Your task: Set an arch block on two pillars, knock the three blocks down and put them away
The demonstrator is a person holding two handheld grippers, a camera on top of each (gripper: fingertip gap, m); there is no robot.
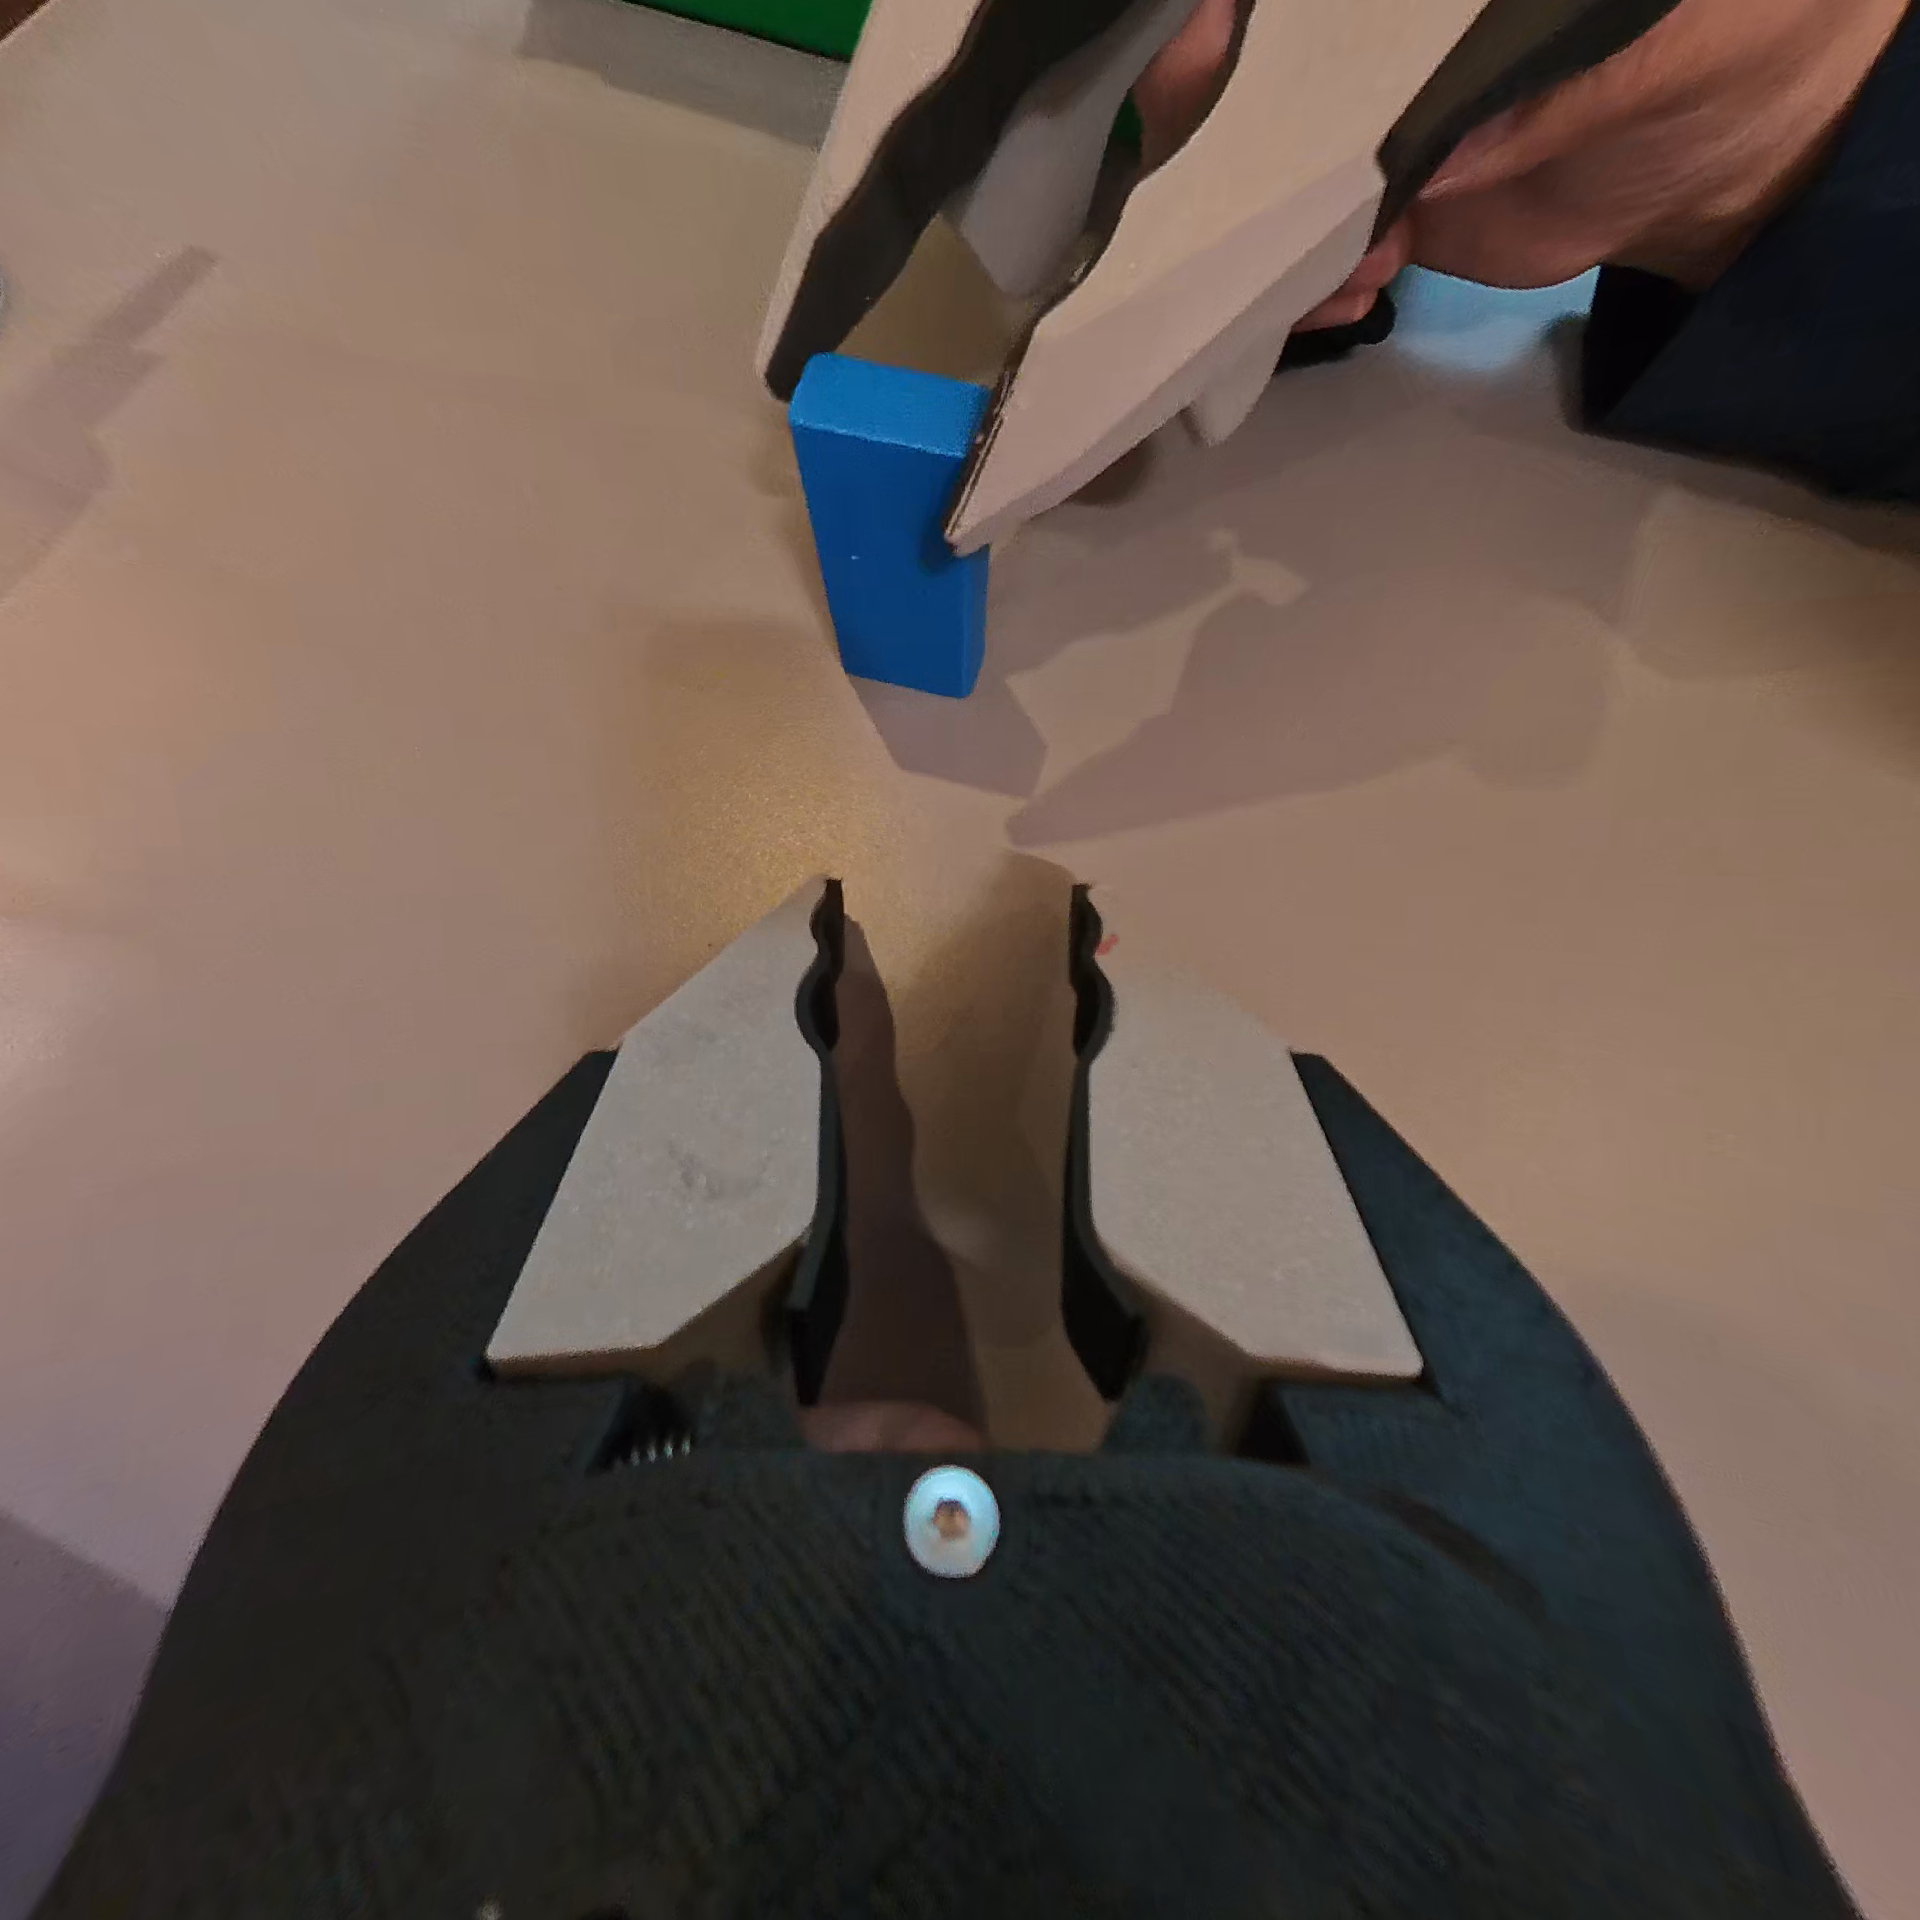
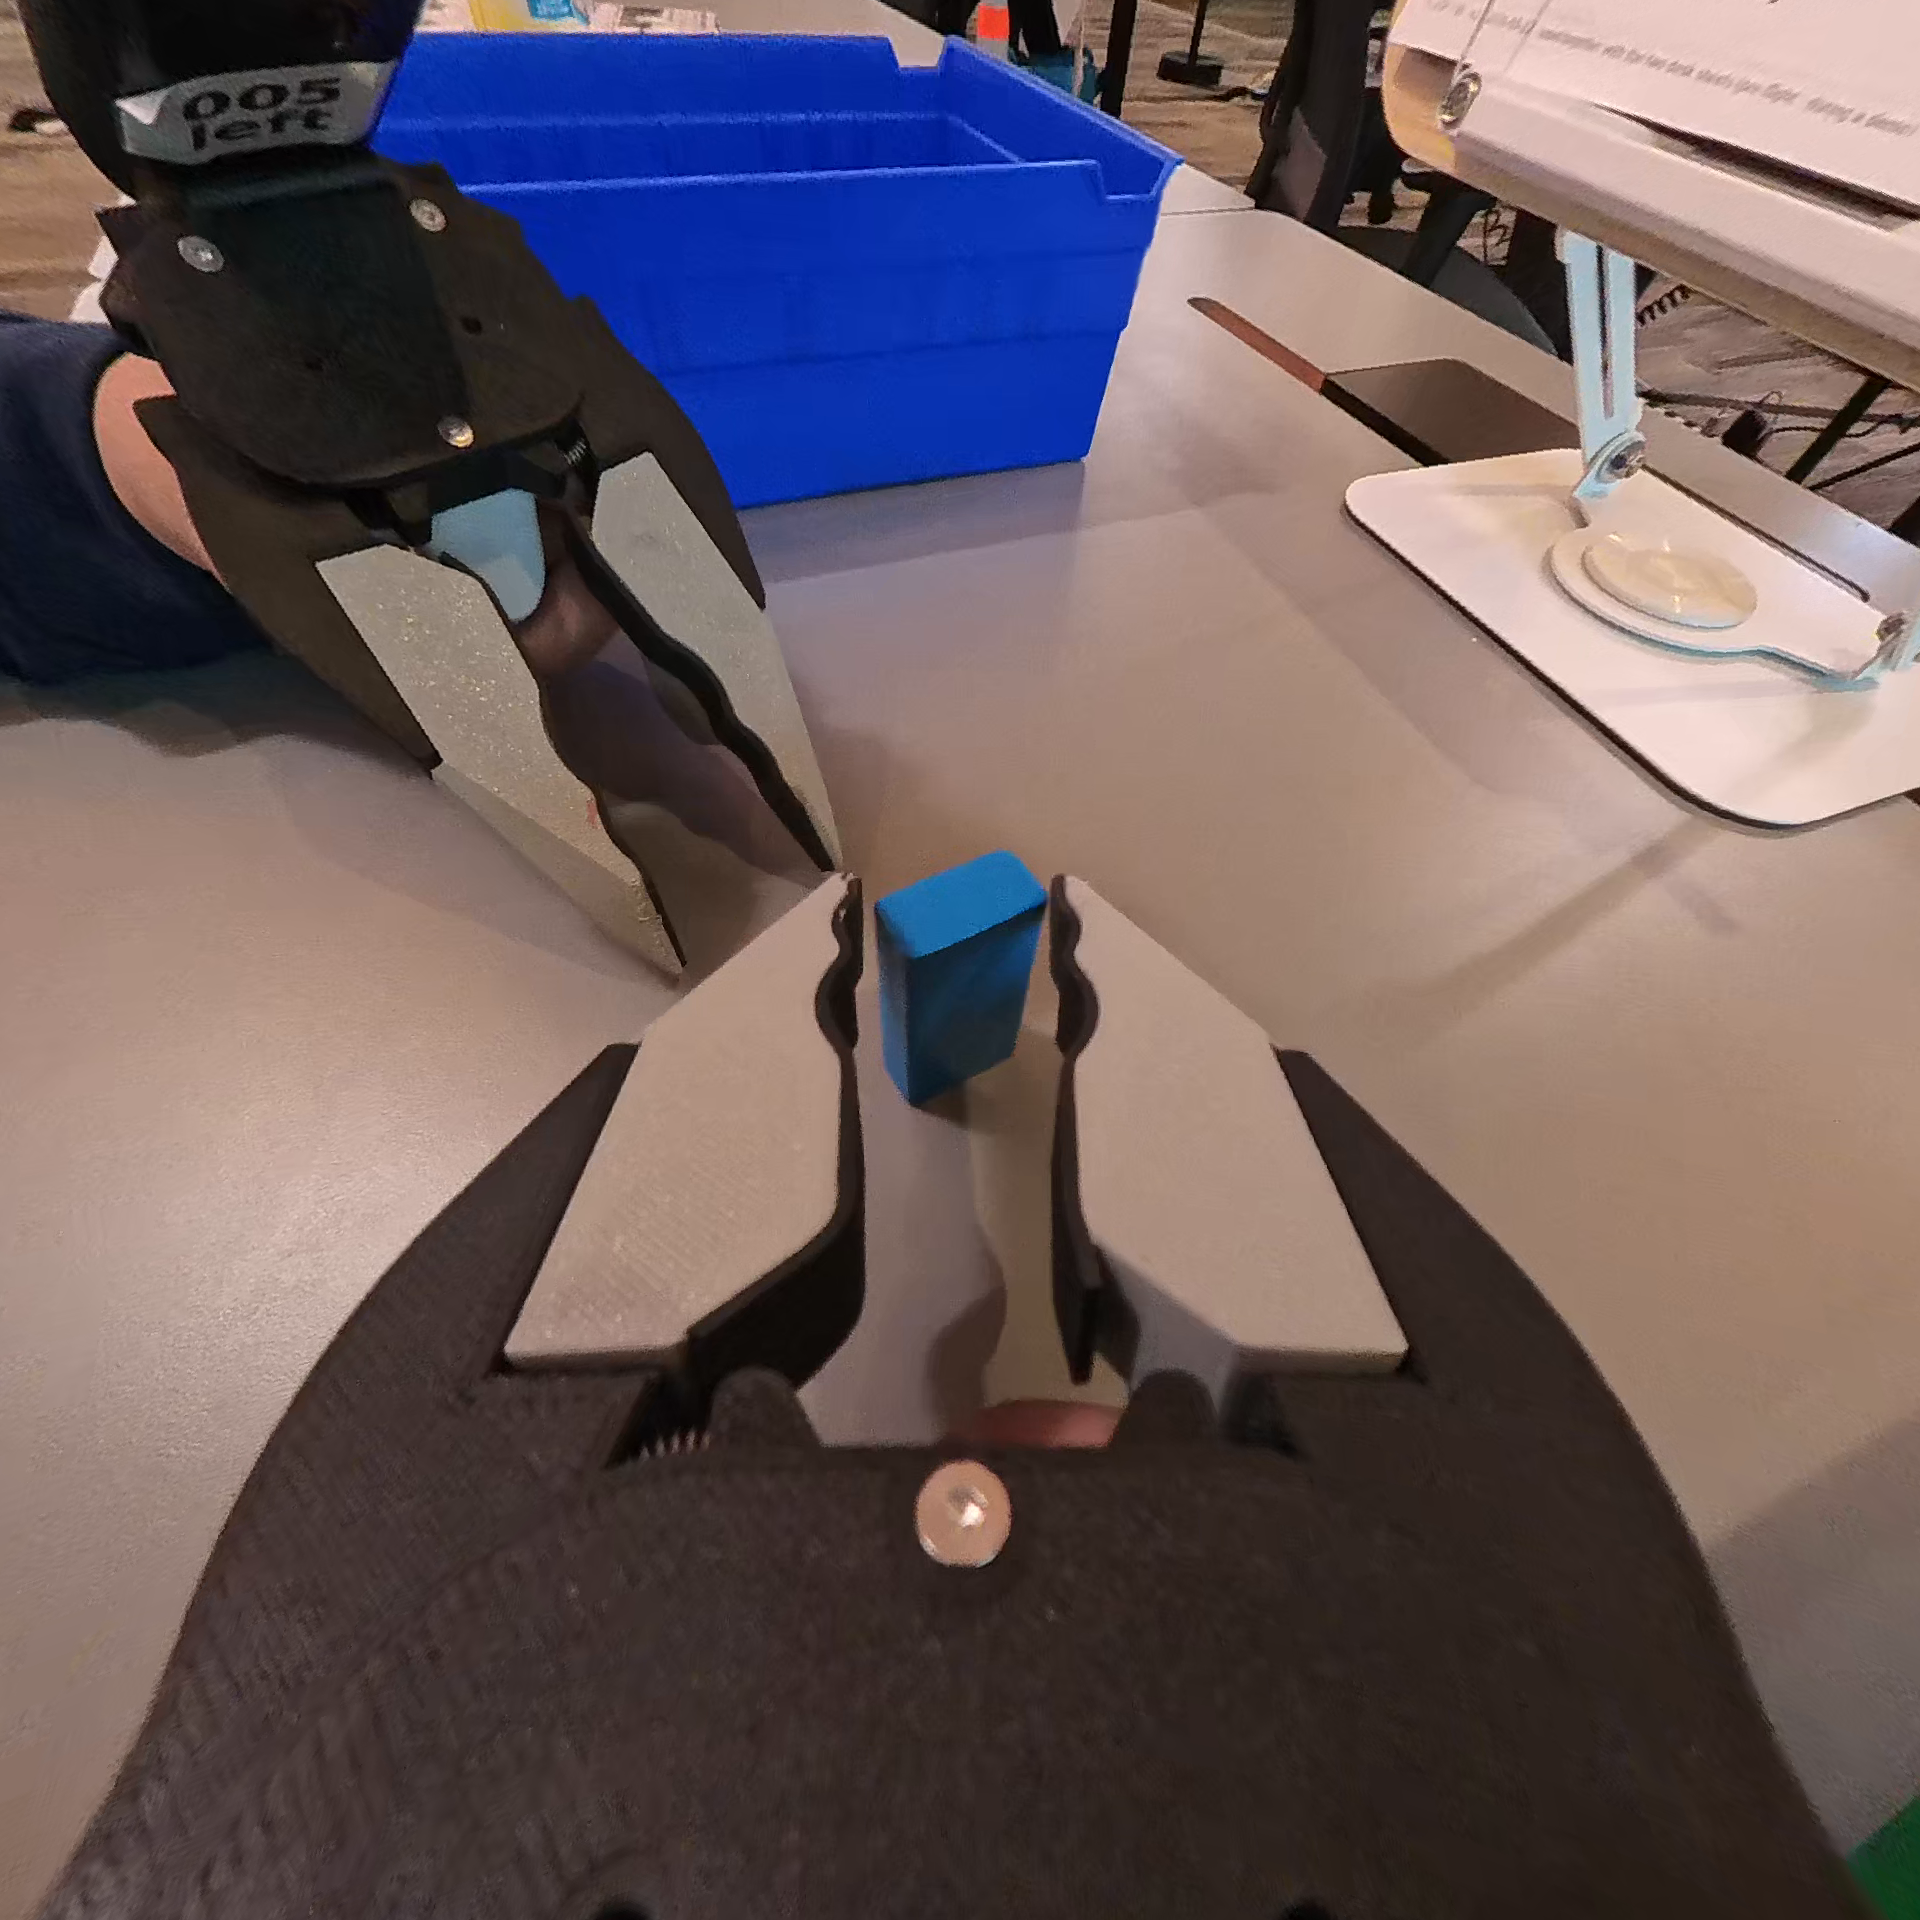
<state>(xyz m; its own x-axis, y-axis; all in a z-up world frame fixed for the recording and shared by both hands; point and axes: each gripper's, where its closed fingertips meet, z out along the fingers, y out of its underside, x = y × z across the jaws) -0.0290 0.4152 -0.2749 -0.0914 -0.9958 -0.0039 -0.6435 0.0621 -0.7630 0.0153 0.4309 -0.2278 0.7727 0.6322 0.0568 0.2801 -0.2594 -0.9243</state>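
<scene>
A blue block [image 2: 961, 977] stands upright on the grey table [image 2: 1247, 935]; it also shows in the left wrist view [image 1: 894, 582]. My right gripper [image 2: 956, 888] has a finger on each side of the block's upper part and is shut on it. From the left wrist view, the right gripper [image 1: 868, 462] comes down from above, and one fingertip [image 1: 971, 520] presses the block's right face. My left gripper [image 1: 956, 894] is open and empty, a short way in front of the block. It also shows in the right wrist view [image 2: 748, 914], just left of the block. No arch block or second pillar is in view.
A blue bin [image 2: 883, 343] stands at the back of the table behind the left gripper. A white stand [image 2: 1579, 623] holding a flat device sits at the right. A hand [image 1: 1558, 156] and a dark sleeve hold the right gripper. Something green [image 1: 769, 21] shows at the far edge. The left gripper's tips are roughly 7 cm from the right gripper's.
</scene>
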